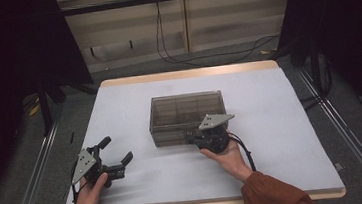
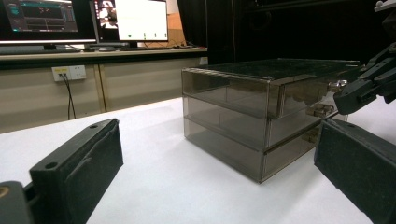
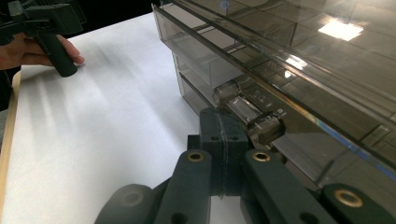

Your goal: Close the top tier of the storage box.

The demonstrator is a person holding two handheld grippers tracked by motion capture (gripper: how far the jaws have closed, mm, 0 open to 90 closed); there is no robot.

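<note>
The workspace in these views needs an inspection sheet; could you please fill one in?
Surface: white mat over a wood-edged table.
Job's things: smoky clear drawer box, three drawers, all closed.
Clutter: nothing seen.
Grippers: left tool open, resting on the mat, apart from the box; right tool closed, at a drawer handle.
Cables: one trails from the right tool; others on the floor behind the table.
Surroundings: monitors on a desk, dark curtains.

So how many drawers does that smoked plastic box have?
3, stacked one above another in the box: top drawer, middle drawer, bottom drawer. The right gripper sits at their handles; the fingers look closed there.
</note>
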